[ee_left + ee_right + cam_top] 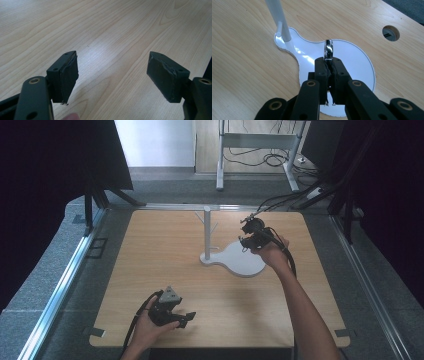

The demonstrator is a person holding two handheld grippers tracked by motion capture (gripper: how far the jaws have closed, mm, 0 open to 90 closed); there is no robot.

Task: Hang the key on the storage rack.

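A white stand (207, 237) with a post, short pegs and a flat rounded base (242, 260) stands mid-table. My right gripper (245, 232) hovers over the base's far right part, held in a hand. In the right gripper view it (328, 62) is shut on a small silver ring (328, 48), which sticks up edge-on from the pads above the white base (354, 57), with the post (277, 18) to the upper left. My left gripper (186, 317) rests low near the table's front edge. The left gripper view has it (112, 75) open over bare wood.
The wooden table (150, 265) has a round cable hole (391, 33) beyond the stand's base. Metal rails run along both table sides, and a grey frame with cables stands behind the far edge.
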